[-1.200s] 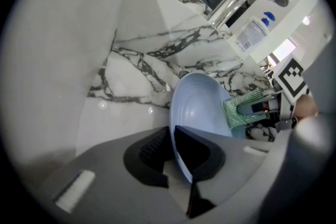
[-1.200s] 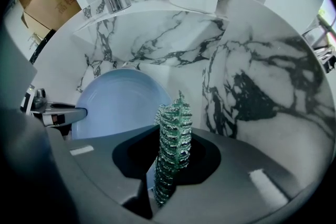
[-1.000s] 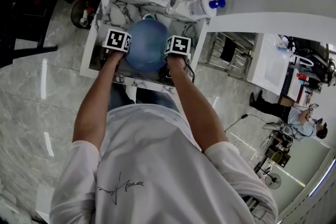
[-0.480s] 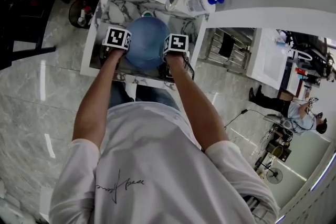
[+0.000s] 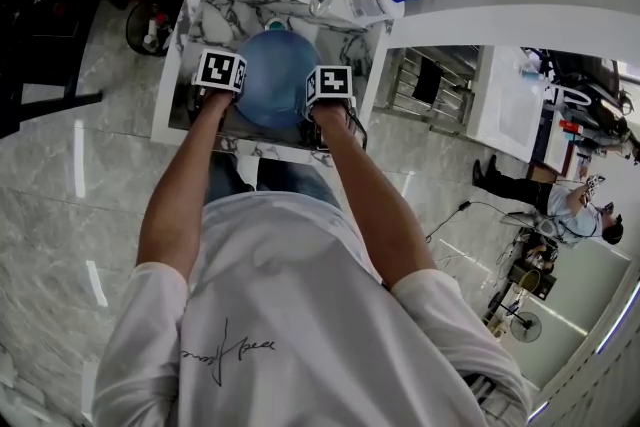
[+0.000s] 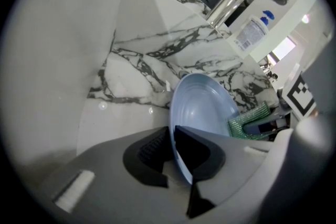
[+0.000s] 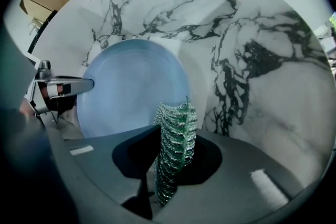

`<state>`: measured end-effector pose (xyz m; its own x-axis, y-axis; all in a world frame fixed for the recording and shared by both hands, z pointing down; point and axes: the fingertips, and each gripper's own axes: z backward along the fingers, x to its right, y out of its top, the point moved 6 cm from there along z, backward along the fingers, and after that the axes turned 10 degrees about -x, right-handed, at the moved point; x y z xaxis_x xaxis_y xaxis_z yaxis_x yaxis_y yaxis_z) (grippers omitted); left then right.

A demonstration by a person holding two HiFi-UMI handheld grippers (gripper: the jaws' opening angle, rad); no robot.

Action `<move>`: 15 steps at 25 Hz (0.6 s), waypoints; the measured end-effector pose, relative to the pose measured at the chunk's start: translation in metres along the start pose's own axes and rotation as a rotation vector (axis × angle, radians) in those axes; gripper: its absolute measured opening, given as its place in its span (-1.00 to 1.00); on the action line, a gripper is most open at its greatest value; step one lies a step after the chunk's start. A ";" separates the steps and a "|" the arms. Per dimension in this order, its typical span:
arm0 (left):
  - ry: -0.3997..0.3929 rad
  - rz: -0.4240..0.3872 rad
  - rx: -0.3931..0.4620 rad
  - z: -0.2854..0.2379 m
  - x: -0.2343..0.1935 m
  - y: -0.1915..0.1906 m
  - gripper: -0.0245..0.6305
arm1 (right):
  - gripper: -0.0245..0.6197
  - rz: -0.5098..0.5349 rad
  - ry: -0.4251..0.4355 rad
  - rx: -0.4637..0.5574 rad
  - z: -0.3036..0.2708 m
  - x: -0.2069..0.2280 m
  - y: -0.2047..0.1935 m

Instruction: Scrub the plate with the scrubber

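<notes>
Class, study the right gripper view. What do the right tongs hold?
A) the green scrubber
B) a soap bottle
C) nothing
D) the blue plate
A: the green scrubber stands pinched between the right tongs, while the left tongs grip the blue plate by its rim.

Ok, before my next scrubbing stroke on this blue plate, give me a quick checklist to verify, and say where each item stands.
1. Left hand-held gripper shut on the plate at its rim: ok.
2. Right hand-held gripper shut on the scrubber: ok.
3. Plate held over the sink: ok.
4. Plate's face turned toward the scrubber: ok.
5. Scrubber pressed against the plate: cannot tell; it sits close by the rim.
</notes>
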<state>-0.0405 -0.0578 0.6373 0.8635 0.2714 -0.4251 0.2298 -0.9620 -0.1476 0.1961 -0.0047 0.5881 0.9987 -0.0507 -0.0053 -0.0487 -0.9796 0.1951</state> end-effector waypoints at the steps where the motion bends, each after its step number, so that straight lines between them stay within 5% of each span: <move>1: -0.004 0.003 0.000 0.000 0.000 0.000 -0.65 | -0.76 -0.001 0.008 -0.003 0.000 -0.001 -0.002; 15: -0.013 0.007 0.004 0.000 0.001 0.000 -0.65 | -0.76 0.021 0.092 -0.035 -0.004 -0.011 -0.012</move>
<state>-0.0391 -0.0575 0.6371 0.8592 0.2655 -0.4374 0.2224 -0.9636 -0.1482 0.1858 0.0087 0.5899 0.9947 -0.0516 0.0889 -0.0708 -0.9709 0.2288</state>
